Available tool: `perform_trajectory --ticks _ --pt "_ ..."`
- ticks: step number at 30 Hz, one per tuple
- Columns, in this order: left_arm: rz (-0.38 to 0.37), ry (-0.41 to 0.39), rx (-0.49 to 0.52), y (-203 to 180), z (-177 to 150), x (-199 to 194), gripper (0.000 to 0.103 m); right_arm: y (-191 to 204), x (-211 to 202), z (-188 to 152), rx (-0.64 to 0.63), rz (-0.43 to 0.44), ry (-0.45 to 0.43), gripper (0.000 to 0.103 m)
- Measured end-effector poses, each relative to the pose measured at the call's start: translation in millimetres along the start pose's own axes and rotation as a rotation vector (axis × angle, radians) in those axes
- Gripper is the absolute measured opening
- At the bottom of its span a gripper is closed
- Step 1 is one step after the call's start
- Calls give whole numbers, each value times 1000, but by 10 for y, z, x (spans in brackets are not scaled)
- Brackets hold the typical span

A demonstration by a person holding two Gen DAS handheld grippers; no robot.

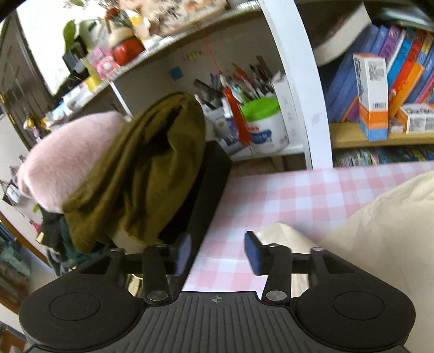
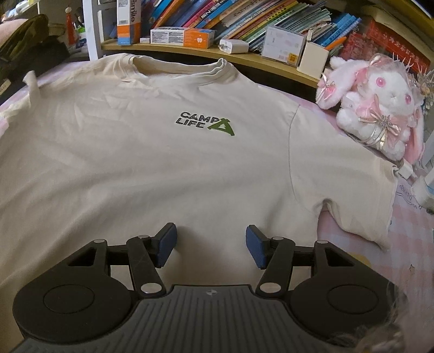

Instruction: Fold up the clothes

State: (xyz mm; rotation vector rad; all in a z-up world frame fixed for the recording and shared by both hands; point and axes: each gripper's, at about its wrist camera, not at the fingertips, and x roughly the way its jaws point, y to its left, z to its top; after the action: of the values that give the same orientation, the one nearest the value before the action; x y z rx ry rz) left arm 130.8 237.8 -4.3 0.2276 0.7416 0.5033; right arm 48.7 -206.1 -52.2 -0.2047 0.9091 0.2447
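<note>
Right wrist | right tool (image 2: 211,245) spread over T-shirt (image 2: 135,163) | plush rabbit (image 2: 379,108) on sleeve

One cream cotton T-shirt (image 2: 152,152) with a single green-and-black chest print (image 2: 204,123) lies spread flat. One white-and-pink plush rabbit (image 2: 379,108) sits beside it. Two orange-and-white cartons appear on the shelf: one upright (image 2: 128,21), one lying flat (image 2: 181,36). Beside the desk, one olive-green garment (image 1: 146,168) and one pink fuzzy garment (image 1: 67,160) top a pile; its lower layers are too blurred to count.
</note>
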Motion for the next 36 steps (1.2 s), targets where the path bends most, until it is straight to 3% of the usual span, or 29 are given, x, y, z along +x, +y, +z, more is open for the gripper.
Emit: perform_trajectory --ticks 2,5,12,15,18,24,29,31,33,36 --pt "0 -22 -11 29 19 -71 51 1 7 6 -2 1 -1 55" --pt "-85 -56 -14 -43 22 -218 51 -1 14 10 -3 2 -4 55" --pt "-484 -61 37 -774 -1 -502 45 23 32 26 -4 4 -13 54" --pt "-575 -27 70 -1226 -16 -452 40 36 52 68 -17 15 -8 54" --pt "-603 -15 112 -1568 35 -331 40 22 76 142 -54 52 -11 47" --pt "-762 24 101 -1872 323 139 39 -190 313 417 -73 50 -28 46" --pt "-561 101 -42 -2040 748 736 44 -255 538 631 -101 83 -17 42" --pt "-530 112 -196 -1934 834 842 42 -348 660 800 -113 60 -30 42" --pt "-551 71 -197 -1883 839 782 47 -462 772 962 -110 32 -50 42" --pt "-559 28 -53 -1898 740 624 49 -602 938 1185 -117 24 -79 42"
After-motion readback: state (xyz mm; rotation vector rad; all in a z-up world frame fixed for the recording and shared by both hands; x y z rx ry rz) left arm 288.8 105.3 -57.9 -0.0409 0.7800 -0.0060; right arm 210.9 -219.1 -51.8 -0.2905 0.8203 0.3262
